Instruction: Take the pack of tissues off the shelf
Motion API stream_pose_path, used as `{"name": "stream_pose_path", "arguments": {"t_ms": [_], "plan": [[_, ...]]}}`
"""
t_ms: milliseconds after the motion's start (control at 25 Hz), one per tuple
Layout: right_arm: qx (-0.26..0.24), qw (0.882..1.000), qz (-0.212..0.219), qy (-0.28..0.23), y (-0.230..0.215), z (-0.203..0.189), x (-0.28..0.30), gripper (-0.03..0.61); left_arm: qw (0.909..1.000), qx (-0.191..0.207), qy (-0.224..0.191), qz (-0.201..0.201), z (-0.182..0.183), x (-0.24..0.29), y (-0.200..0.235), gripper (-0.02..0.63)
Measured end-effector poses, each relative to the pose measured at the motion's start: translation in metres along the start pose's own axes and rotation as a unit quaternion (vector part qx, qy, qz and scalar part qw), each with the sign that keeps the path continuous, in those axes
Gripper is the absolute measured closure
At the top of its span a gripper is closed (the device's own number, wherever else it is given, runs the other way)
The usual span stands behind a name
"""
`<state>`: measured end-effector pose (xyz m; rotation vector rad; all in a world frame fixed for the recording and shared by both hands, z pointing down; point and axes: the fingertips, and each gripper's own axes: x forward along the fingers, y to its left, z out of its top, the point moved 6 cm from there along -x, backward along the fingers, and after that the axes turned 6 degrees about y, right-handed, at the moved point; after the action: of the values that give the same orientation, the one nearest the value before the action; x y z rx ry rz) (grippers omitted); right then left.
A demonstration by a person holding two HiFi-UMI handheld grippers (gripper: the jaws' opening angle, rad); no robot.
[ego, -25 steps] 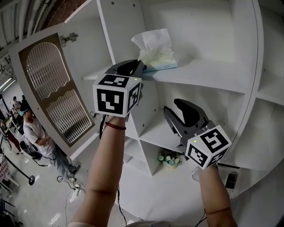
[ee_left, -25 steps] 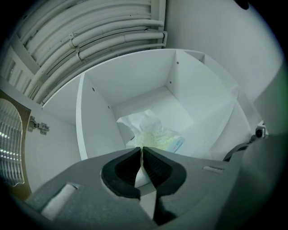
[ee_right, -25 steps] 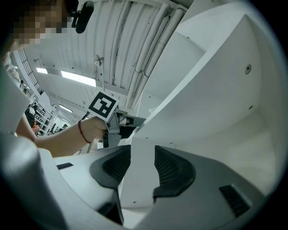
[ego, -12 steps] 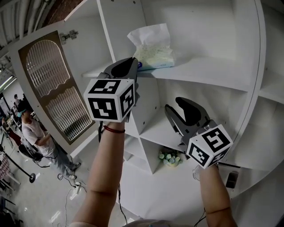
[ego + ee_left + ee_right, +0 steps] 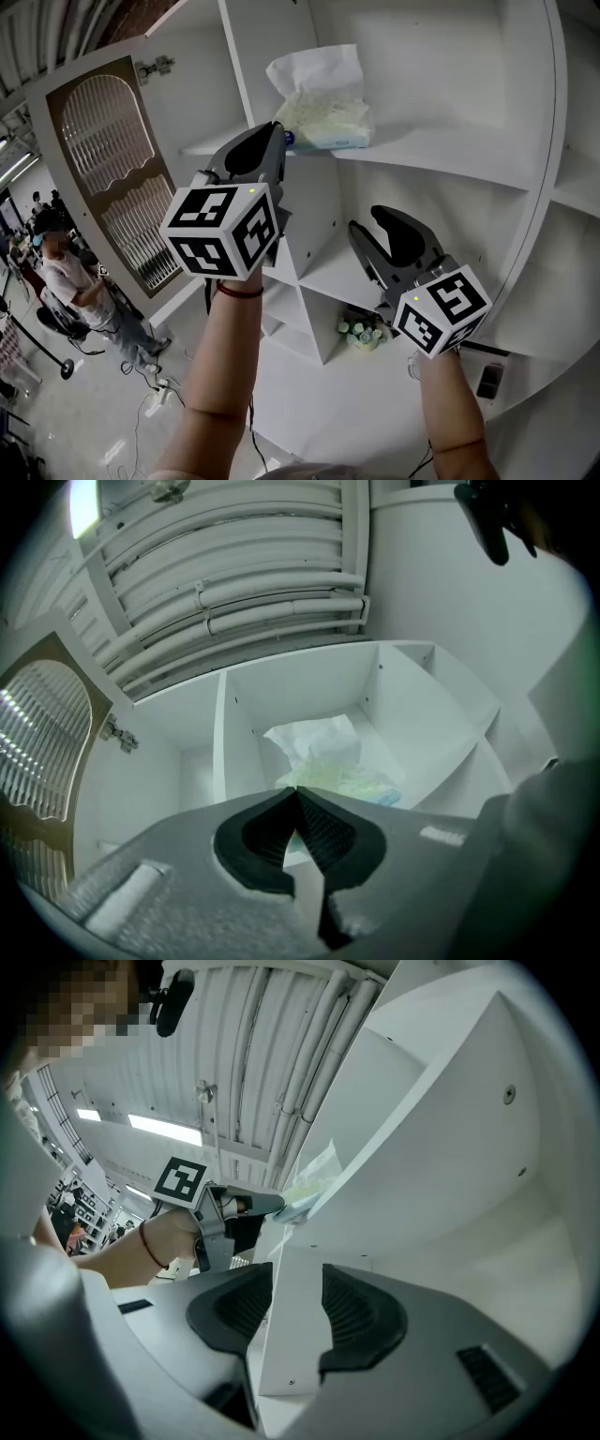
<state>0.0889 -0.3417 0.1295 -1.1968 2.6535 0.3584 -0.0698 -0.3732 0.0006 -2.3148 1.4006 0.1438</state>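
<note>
Scene: an open white shelf unit is seen from below, with its cabinet door [image 5: 112, 178] swung out at the left.
Pack of tissues [image 5: 323, 117]: it is lying on the upper shelf [image 5: 441, 155], close to the front edge and near the left end. One white sheet [image 5: 314, 70] is standing up out of its top. The pack has not yet been lifted off.
Left tool [image 5: 278, 141]: it is raised to the front edge of the upper shelf and pointed up at the pack. In the left gripper view the jaws of the tool [image 5: 296, 789] are closed, tip against tip, with the pack [image 5: 342, 778] directly behind them. In the right gripper view the tips are seen at the near corner of the pack [image 5: 305, 1194]. Contact with that corner is noted. Whether any wrapper is pinched cannot be made out.
Right tool [image 5: 375, 223]: it is held lower and to the right, well apart from the pack, in front of the lower compartments. Its jaws [image 5: 298, 1274] are parted and nothing is gripped. The front edge of a white divider [image 5: 291, 1335] is seen in line between them, untouched by the pads.
Other items: a small bunch of flowers [image 5: 359, 336] is seen in a lower compartment. A person [image 5: 75, 281] is standing on the floor at the far left.
</note>
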Motion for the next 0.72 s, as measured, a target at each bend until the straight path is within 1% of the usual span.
{"name": "stream_pose_path", "arguments": {"t_ms": [440, 720], "plan": [[0.007, 1.000, 0.010, -0.001, 0.016, -0.013, -0.006, 0.416, 0.9982, -0.038, -0.046, -0.011, -0.006, -0.043, -0.008, 0.603], [0.018, 1.000, 0.009, -0.001, 0.021, -0.028, -0.015, 0.416, 0.9961, -0.052, -0.070, -0.017, -0.012, -0.059, -0.015, 0.604]]}}
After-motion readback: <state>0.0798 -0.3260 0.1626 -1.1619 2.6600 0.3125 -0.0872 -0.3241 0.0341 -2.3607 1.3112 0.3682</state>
